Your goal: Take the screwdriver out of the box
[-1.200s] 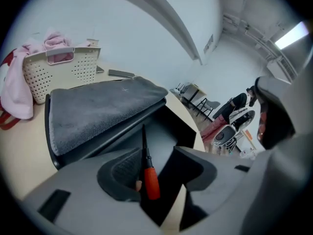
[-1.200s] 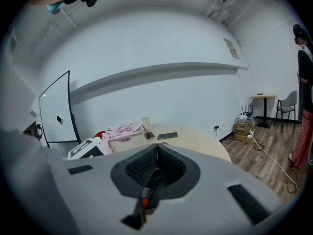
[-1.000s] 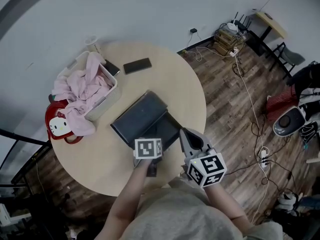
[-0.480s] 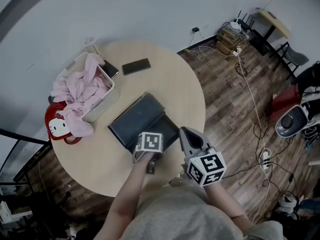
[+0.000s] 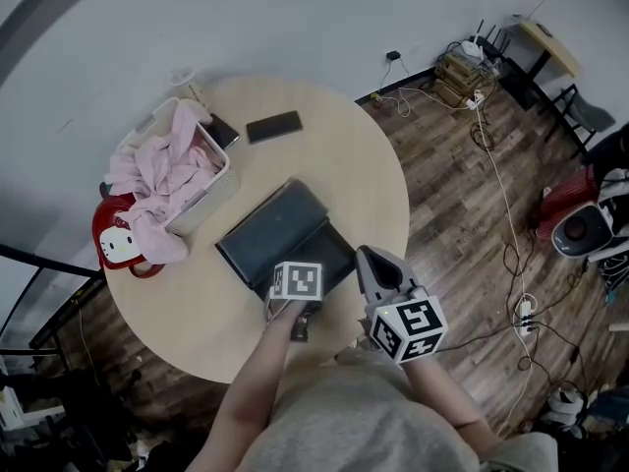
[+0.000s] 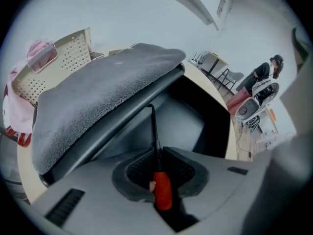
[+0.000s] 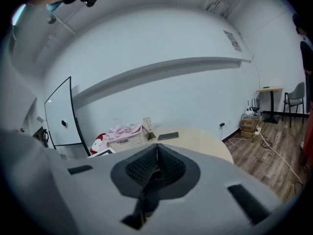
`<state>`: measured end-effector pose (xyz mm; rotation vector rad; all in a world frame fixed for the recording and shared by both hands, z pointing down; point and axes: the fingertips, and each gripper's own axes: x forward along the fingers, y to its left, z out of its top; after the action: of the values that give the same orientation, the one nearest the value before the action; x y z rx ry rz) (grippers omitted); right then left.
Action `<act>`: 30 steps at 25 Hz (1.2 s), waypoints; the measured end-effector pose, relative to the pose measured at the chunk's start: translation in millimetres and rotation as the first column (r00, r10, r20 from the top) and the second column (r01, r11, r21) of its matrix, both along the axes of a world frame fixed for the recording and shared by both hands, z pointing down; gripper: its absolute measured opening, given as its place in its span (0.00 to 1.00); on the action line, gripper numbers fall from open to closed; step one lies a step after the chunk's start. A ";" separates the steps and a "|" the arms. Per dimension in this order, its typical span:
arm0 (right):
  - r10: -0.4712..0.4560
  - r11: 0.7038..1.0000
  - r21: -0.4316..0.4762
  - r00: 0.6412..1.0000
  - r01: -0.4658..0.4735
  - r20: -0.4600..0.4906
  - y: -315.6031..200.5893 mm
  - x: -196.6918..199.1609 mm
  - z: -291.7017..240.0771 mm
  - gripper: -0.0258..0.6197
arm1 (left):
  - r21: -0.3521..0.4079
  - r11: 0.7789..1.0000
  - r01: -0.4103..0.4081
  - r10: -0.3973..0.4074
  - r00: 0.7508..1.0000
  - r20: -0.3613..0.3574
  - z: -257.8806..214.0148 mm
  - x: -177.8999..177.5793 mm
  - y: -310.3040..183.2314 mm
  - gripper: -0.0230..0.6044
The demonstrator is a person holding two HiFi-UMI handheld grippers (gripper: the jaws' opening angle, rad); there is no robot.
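Round pale wooden table (image 5: 364, 155) bears an open dark grey box (image 5: 270, 229), where the left gripper (image 6: 157, 166) is closing its jaws on the red-handled screwdriver (image 6: 162, 190), so lifting it clear likely comes next, the right gripper (image 7: 155, 166) idle, jaws together and empty.
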<state>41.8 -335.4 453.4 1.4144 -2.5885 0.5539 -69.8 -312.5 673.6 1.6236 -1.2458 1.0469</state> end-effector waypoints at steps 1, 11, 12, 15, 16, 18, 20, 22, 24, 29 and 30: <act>0.000 1.000 0.000 1.000 0.000 0.000 0.0 0.7 -0.2 0.04 | -0.003 1.000 -0.004 0.004 1.000 -0.005 -0.1 0.0 0.1 0.12; 0.000 1.000 0.007 1.000 0.000 0.002 6.4 10.9 -3.6 0.04 | 0.030 0.996 -0.080 0.081 0.997 -0.011 -17.7 6.2 -5.2 0.12; -0.001 1.000 0.008 1.000 0.001 0.003 7.2 11.6 -4.2 0.04 | 0.039 0.995 -0.093 0.093 0.996 -0.009 -20.6 8.7 -5.6 0.12; -0.011 1.000 0.015 1.000 0.011 0.003 10.5 12.3 -6.6 0.04 | 0.068 0.990 -0.121 0.122 0.993 -0.005 -29.3 16.0 -5.8 0.12; -0.014 1.000 0.018 1.000 0.014 0.003 11.6 12.5 -7.6 0.04 | 0.078 0.989 -0.125 0.126 0.992 -0.004 -32.4 17.9 -6.1 0.12; -0.021 0.999 0.025 1.000 0.021 0.003 13.8 13.1 -10.1 0.04 | 0.099 0.987 -0.126 0.127 0.992 -0.003 -38.0 21.0 -6.9 0.12; -0.026 0.999 0.031 1.000 0.026 0.004 16.9 14.5 -12.6 0.04 | 0.116 0.986 -0.120 0.122 0.993 -0.007 -43.1 24.4 -6.5 0.12; -0.031 0.999 0.034 1.000 0.031 0.004 20.1 15.3 -13.8 0.04 | 0.132 0.984 -0.117 0.119 0.993 -0.007 -48.8 25.7 -6.2 0.12; -0.036 0.999 0.035 0.999 0.036 0.004 23.2 16.1 -14.3 0.04 | 0.151 0.983 -0.108 0.111 0.994 -0.013 -54.6 26.7 -7.0 0.12; -0.043 0.998 0.040 0.999 0.043 0.009 33.0 22.7 -17.1 0.04 | 0.217 0.975 -0.055 0.060 0.998 -0.017 -73.9 24.6 -9.6 0.12; -0.045 0.998 0.042 0.999 0.044 0.011 35.2 24.2 -17.5 0.04 | 0.232 0.972 -0.038 0.044 0.999 -0.023 -78.7 23.8 -9.2 0.12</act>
<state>66.0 -300.2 435.9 1.3659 -2.6487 0.5069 -45.9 -321.7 594.8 1.8404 -1.3615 0.9275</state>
